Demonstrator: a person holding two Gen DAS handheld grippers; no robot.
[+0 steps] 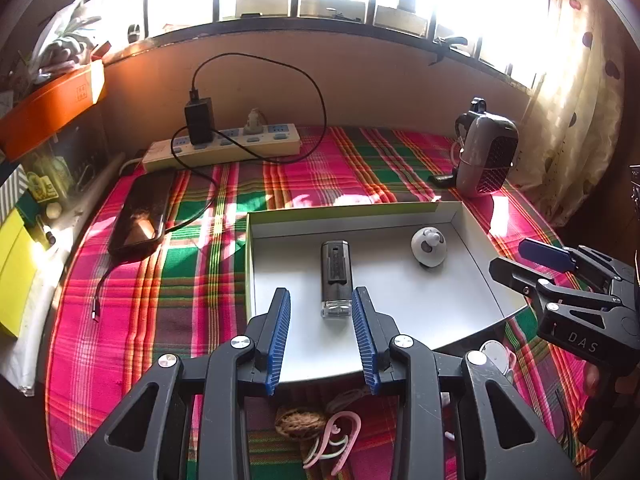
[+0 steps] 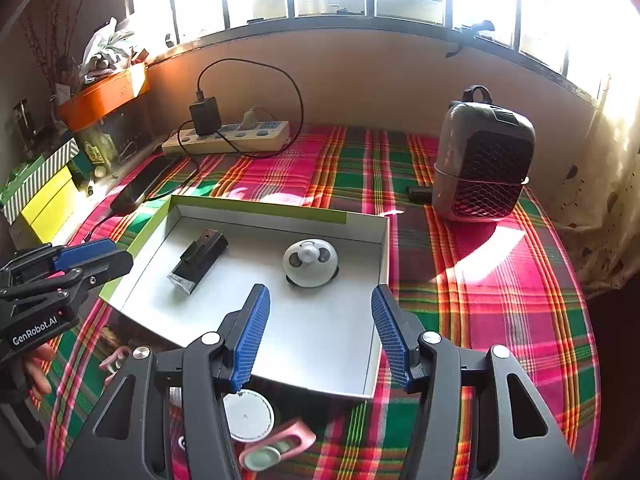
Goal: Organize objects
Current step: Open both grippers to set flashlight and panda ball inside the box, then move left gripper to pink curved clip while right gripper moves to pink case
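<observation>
A shallow white box tray lies on the plaid cloth. Inside it rest a black USB stick with a clear cap and a small round white-grey gadget. My left gripper hovers open above the stick's capped end, its blue pads clear of it. My right gripper stands open over the tray floor, just short of the round gadget, holding nothing. Each gripper shows at the edge of the other's view: right gripper, left gripper.
Near the tray's front edge lie a white disc, a pink clip and a brown twine ball. A phone on a cable, a power strip and a grey heater-like device stand behind the tray.
</observation>
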